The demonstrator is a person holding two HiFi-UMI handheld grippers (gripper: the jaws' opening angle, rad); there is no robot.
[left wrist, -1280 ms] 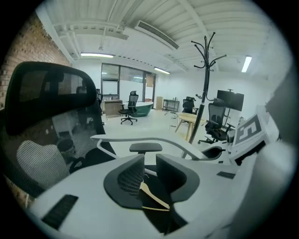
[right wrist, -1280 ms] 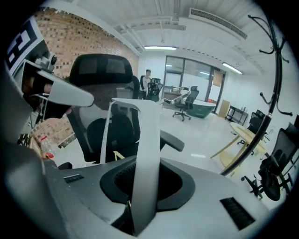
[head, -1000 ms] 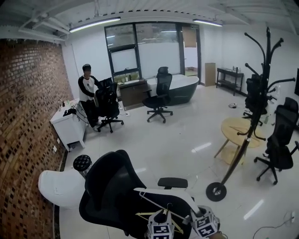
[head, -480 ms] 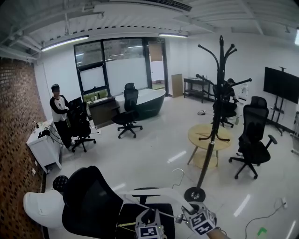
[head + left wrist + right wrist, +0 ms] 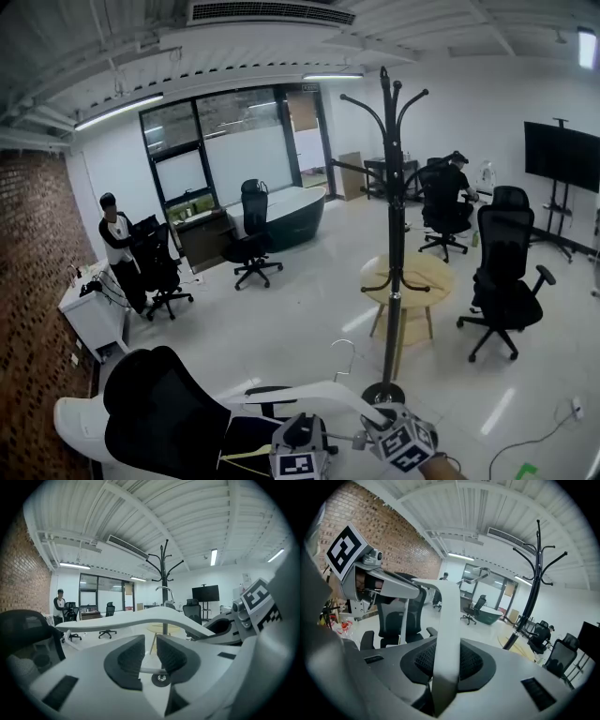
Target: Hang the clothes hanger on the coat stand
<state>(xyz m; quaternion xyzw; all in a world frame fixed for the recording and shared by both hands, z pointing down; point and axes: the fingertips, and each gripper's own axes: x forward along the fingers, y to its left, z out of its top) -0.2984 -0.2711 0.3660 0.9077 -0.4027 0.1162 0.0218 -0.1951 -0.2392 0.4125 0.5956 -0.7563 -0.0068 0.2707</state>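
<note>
Here, the white clothes hanger (image 5: 300, 390) is held low in front of the person, above the black office chair (image 5: 173, 417), with its metal hook (image 5: 343, 349) pointing up. It lies on the near side of the coat stand (image 5: 396, 244), close to the stand's round base (image 5: 384, 394) but apart from it, and it is on none of the stand's arms. The right tongs (image 5: 446, 660) are clamped on one flat white arm of the hanger, which runs up between the two pads. The left tongs (image 5: 151, 645) stand a little apart. A thin bar (image 5: 149, 670) of the hanger crosses the gap low between the pads, and the pads are not pinching it. The hanger's white arm arches just above them.
</note>
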